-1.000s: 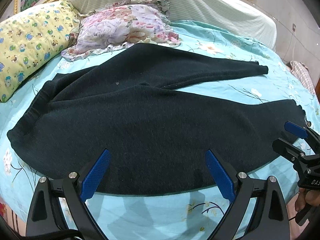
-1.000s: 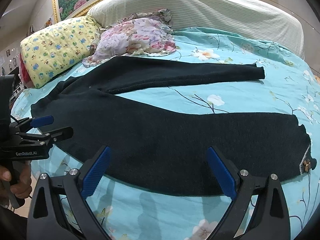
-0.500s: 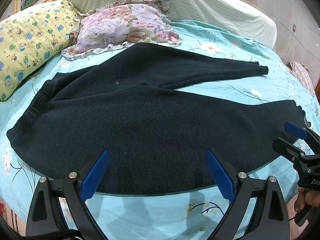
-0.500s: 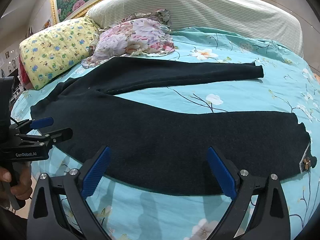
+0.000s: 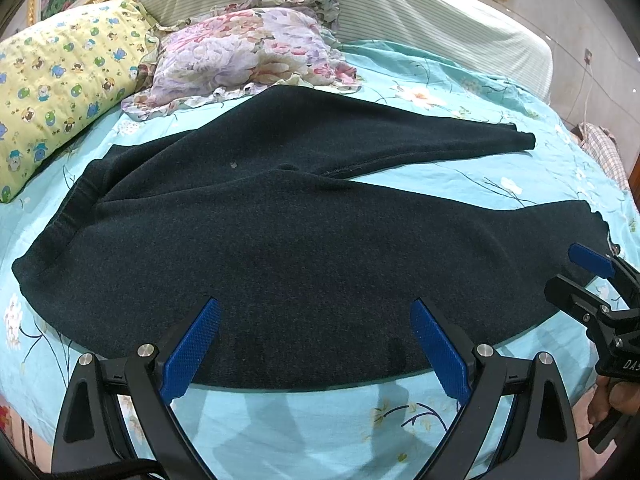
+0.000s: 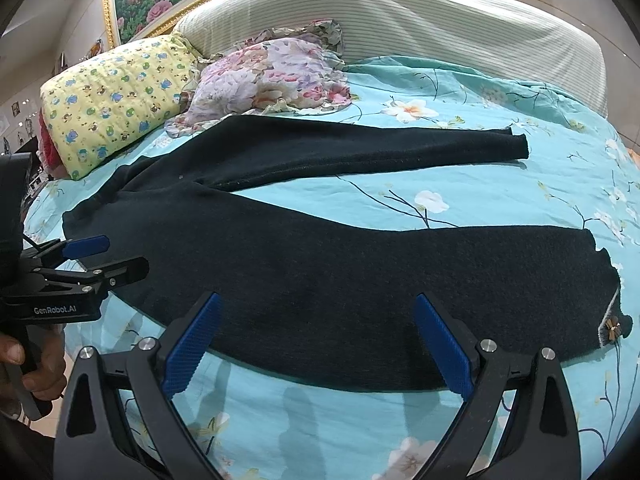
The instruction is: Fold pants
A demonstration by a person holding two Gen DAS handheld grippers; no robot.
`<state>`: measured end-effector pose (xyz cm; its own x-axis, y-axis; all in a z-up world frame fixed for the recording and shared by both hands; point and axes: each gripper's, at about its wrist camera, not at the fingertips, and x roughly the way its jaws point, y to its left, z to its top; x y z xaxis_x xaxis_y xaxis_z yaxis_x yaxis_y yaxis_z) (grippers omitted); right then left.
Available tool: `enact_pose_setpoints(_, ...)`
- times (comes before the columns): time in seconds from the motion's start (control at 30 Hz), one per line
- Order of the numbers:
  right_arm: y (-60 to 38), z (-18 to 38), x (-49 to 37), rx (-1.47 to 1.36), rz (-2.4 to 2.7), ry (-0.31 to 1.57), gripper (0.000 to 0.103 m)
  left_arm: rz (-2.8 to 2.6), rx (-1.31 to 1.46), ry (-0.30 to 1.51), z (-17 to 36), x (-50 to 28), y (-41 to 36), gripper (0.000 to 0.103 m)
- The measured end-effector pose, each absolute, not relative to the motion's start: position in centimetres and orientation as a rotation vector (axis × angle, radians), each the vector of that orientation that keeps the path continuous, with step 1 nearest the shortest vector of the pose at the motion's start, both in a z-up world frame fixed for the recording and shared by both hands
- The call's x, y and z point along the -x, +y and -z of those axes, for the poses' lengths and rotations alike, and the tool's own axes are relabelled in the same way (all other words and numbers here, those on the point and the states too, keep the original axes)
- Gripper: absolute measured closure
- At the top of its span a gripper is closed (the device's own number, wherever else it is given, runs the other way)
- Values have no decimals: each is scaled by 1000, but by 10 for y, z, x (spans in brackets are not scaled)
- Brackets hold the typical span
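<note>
Fingers on my left gripper are spread wide and hold nothing, hovering over the near edge of the dark knit pants. My right gripper is likewise spread and empty above the nearer leg. Those pants lie flat on the turquoise floral bedsheet, waistband to my left, legs splayed apart toward the right, with a small flower ornament at the near cuff. Beyond them, a pink floral ruffled pillow touches the far leg; a yellow cartoon-print pillow sits beside it. Nothing lies on the pants.
</note>
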<state>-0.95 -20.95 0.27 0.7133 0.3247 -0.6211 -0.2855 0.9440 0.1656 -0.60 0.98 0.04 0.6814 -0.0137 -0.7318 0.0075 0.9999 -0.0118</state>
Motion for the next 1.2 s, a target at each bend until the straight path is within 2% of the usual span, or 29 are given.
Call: enact_pose_setpoints(1.2,-228,-9,-9,-132,-309,736,6,91,16,861,-9,-19,7,6)
